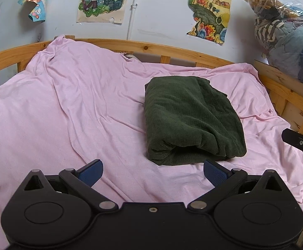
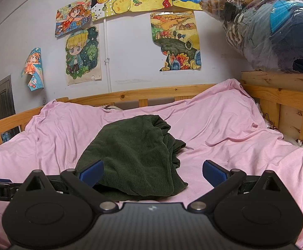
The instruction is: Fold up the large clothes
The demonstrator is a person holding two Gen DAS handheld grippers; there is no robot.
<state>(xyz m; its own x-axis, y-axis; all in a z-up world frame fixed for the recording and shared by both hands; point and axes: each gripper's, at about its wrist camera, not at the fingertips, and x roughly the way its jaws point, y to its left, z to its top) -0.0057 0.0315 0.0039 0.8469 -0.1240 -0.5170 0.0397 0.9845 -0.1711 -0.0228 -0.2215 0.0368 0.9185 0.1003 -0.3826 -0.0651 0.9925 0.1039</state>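
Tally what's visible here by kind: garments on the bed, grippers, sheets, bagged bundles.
Folded dark green garment: 1
Grippers, both open and empty, left gripper and right gripper: 2
Pink sheet over the bed: 1
Clear plastic bag of clothes on the wooden rail: 1
Total: 5

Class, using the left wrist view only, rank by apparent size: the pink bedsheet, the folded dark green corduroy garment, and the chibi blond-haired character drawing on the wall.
1. Pink bedsheet
2. Folded dark green corduroy garment
3. Chibi blond-haired character drawing, though it hangs farther away, so its true size stays unsure.
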